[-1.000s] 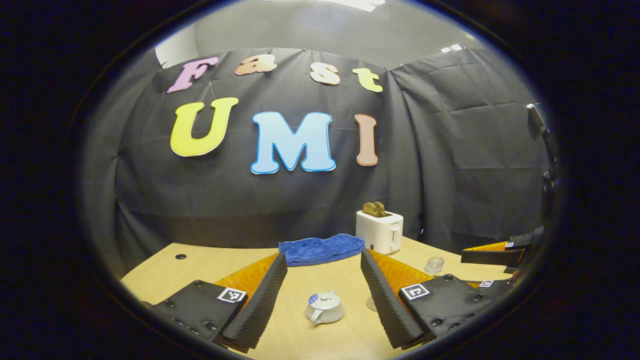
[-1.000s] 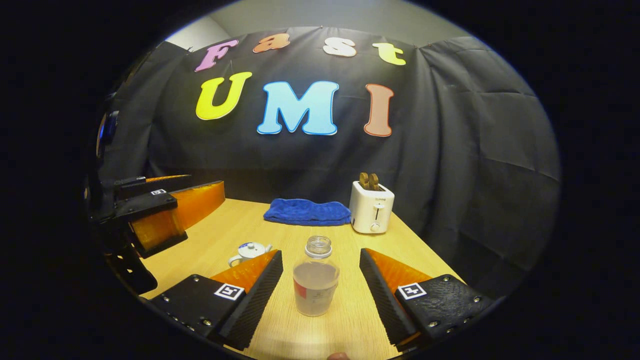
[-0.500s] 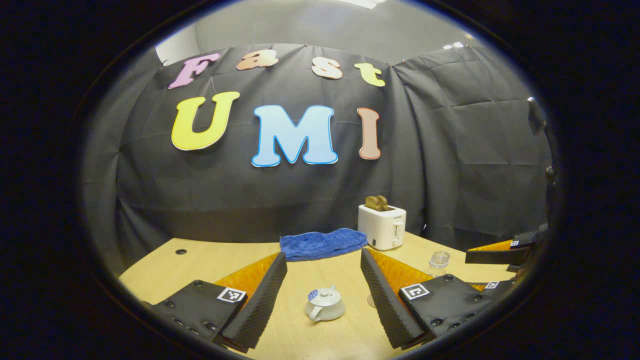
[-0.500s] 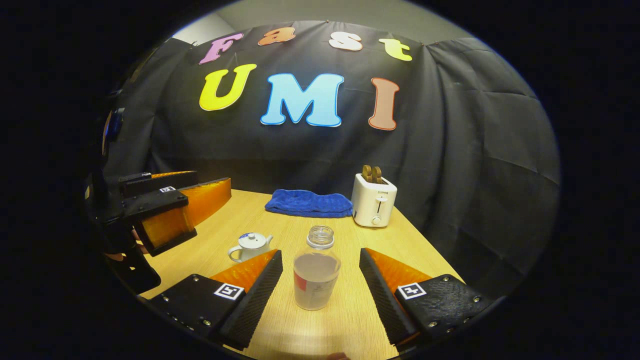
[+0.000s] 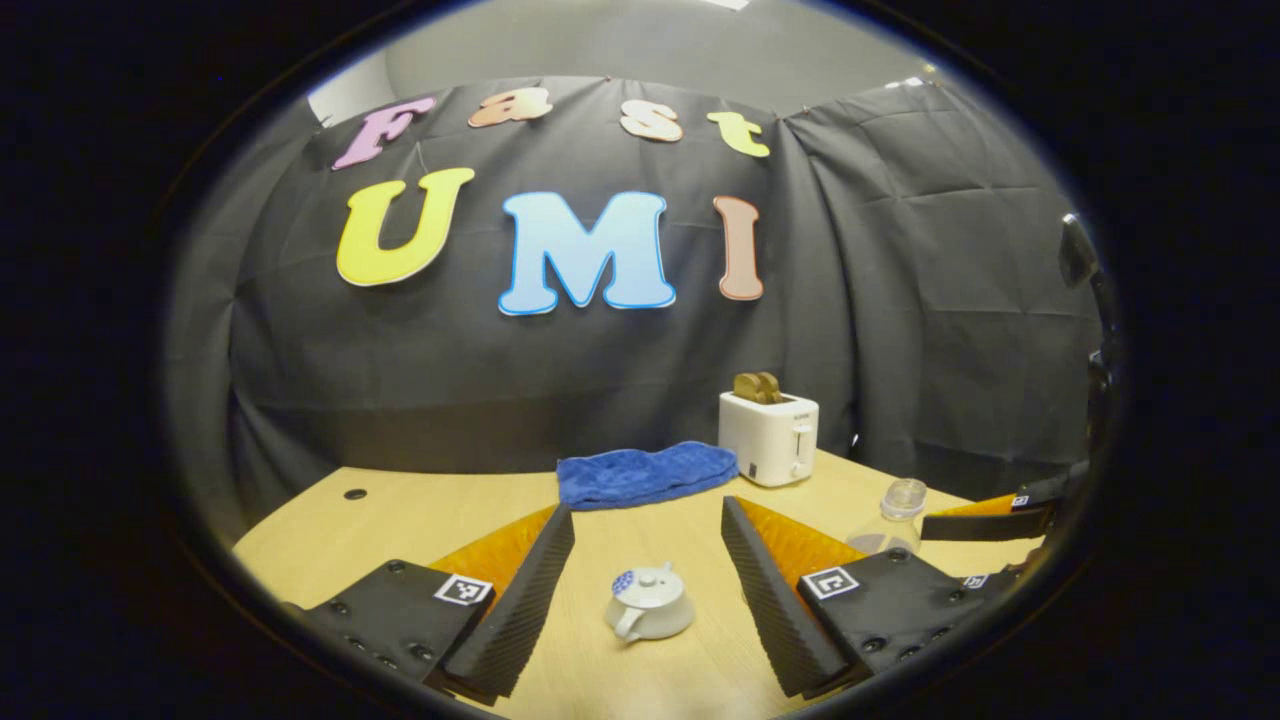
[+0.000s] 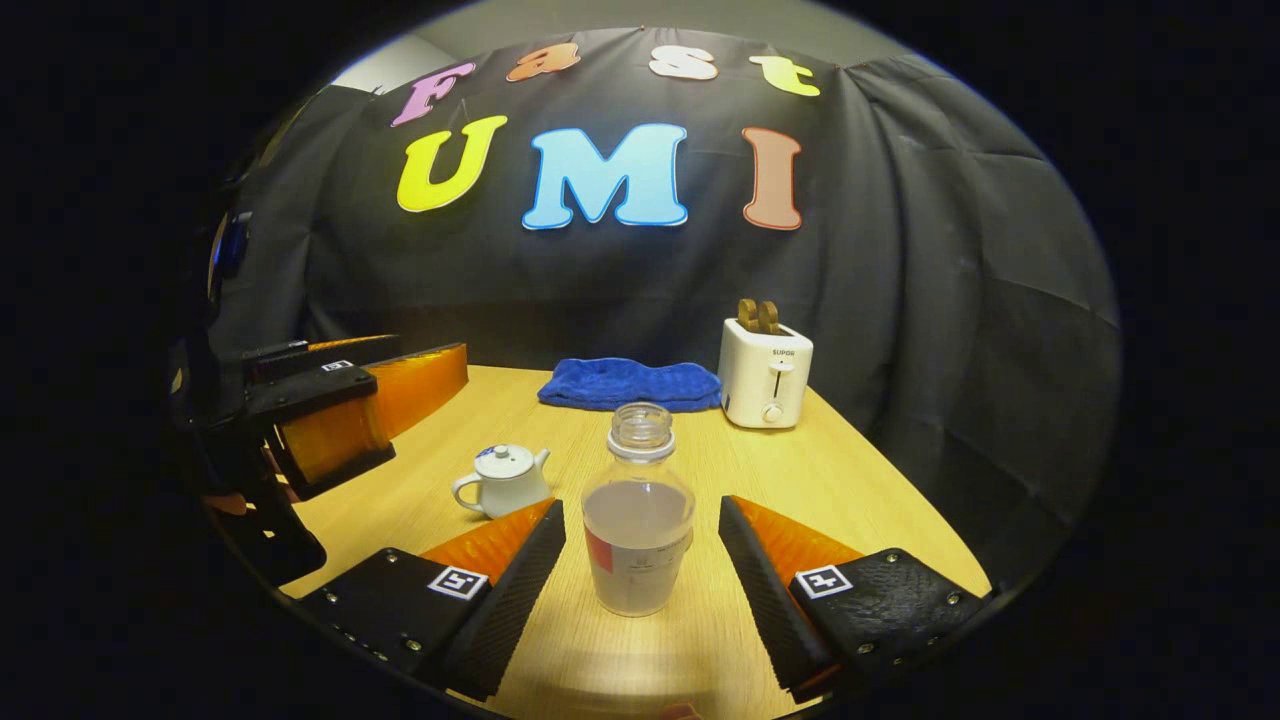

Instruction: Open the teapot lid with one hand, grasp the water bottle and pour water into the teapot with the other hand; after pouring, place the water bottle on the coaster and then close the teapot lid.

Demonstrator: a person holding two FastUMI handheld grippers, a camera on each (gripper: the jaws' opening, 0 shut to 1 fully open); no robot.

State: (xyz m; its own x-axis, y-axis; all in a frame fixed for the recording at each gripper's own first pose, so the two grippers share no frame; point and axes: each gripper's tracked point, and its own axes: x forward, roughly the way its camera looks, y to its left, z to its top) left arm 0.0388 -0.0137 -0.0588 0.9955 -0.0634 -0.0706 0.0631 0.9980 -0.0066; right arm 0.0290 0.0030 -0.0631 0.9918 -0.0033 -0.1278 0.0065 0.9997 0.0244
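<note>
In the left gripper view, the left gripper (image 5: pixel 648 560) is held wide open above the wooden table (image 5: pixel 420 515), and nothing is gripped or touched by its 2 fingers. The teapot (image 5: pixel 649 606) is seen between them, farther along the table, with its lid (image 5: pixel 651 580) on and its handle turned toward the camera. In the right gripper view, the right gripper (image 6: pixel 642 555) is likewise spread wide. The water bottle (image 6: pixel 637 515) stands upright between its 2 fingers with a gap on each side, so it is not gripped. The bottle is uncapped and partly filled with water.

In the right gripper view, the teapot (image 6: pixel 503 480) is placed to the left of the bottle, a little farther away, and apart from it. The left gripper (image 6: pixel 345 410) is seen at the left edge, raised above the table. A folded blue towel (image 6: pixel 630 384) lies at the far side of the table, and a white toaster (image 6: pixel 766 372) with 2 brown slices in its slots stands just to its right. Nothing lies between either gripper and its object.
</note>
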